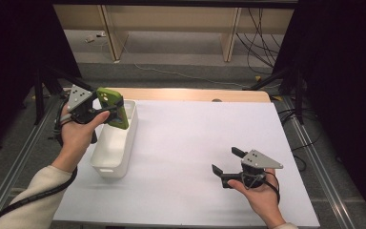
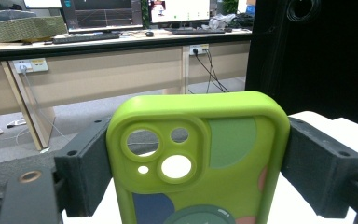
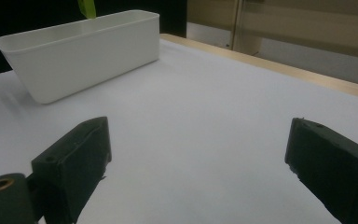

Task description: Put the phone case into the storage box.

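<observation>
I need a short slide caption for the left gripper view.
Left gripper clamps a lime-green phone case by its two sides.

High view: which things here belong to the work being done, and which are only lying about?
Belong to the work:
- green phone case, gripped by the left claw
- white bin, directly below the case
- right claw, open and holding nothing, over the white table

Only lying about:
- cables on the floor behind the table
- wooden desk legs farther back

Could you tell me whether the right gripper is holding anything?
No, the right gripper has its jaws wide apart with just the white table between them.
</observation>
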The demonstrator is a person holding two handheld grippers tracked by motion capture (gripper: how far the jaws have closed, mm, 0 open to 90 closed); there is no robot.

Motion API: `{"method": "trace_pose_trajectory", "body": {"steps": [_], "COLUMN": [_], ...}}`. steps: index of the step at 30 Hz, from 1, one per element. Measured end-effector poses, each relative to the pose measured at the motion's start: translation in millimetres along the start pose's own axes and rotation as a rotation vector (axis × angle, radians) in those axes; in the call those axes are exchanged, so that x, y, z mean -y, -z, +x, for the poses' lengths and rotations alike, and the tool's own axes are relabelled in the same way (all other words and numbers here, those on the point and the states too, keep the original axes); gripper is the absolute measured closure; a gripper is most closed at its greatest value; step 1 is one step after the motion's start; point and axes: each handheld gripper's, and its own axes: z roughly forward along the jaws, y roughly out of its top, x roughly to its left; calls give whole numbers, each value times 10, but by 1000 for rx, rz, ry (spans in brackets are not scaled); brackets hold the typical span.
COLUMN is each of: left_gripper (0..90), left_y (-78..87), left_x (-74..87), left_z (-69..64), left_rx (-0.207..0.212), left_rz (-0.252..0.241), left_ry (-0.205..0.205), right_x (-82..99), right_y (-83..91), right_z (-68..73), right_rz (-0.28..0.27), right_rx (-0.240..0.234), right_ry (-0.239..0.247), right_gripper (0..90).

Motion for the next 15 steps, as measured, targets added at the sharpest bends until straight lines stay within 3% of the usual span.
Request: {"method": "trace_pose_trajectory", "body": {"steps": [15], "left_gripper": [162], "left_y": [-76], "left_x": [11], "left_z": [21], "left_rx": [-34], "left_rz": [7], "left_ry": [-2], "right_x": [2], "right_y": [-1], "right_z": [-1], "right_rz": [0], "right_rx": [-4], "right_ry": [4], "right_gripper": [81]}}
